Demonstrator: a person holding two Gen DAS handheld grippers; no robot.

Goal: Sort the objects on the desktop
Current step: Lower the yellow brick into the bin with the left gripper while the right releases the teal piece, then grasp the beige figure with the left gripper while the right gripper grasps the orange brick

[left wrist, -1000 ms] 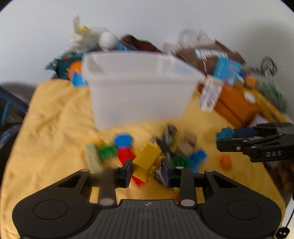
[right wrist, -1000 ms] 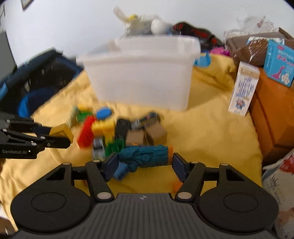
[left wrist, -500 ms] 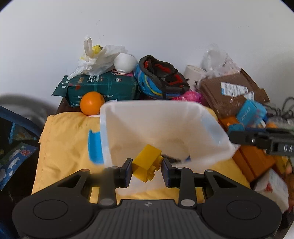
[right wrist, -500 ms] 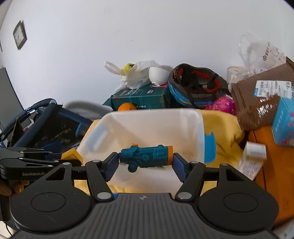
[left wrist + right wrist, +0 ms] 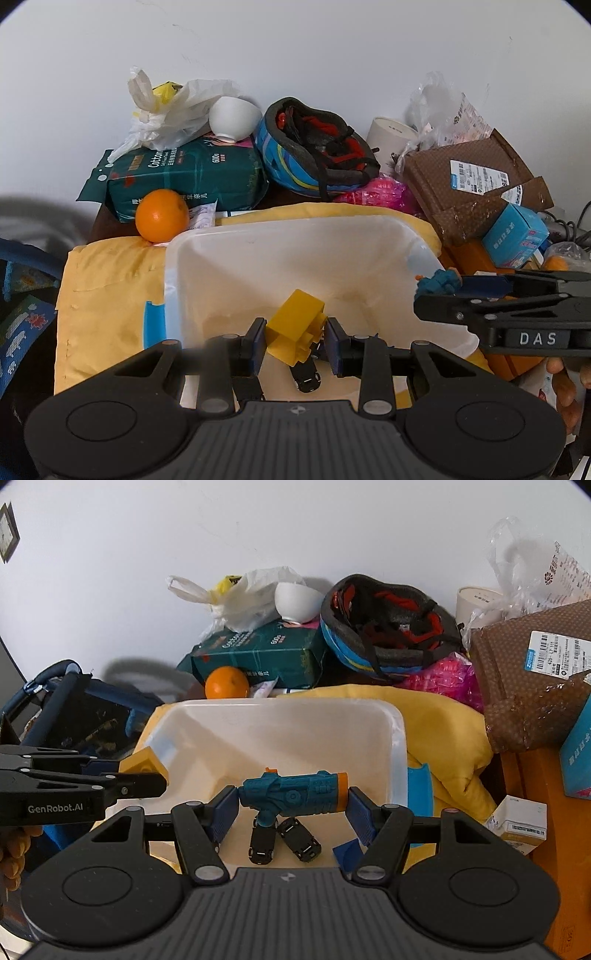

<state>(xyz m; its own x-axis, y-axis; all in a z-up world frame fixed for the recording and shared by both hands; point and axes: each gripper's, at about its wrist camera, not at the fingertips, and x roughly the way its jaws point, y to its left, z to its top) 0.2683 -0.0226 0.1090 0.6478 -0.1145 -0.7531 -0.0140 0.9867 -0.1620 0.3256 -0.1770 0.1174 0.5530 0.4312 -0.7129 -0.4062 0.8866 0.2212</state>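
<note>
Left tongs pinch a yellow toy brick; right tongs pinch a teal toy blaster above a white plastic bin.

I am looking at my left gripper: a matte black body with a ribbed plate in the middle, a round recessed disc on each side, silver pivot pins on the angled linkage arms, and dark blue ribbed pads on the fingers. My right gripper is showing the same black shell, silver pins and blue pads. Seen side-on from the other camera, the left one is wearing white "GenRobot.AI" lettering and the right one "DAS". Bare skin of my hand is peeking out beneath it.
</note>
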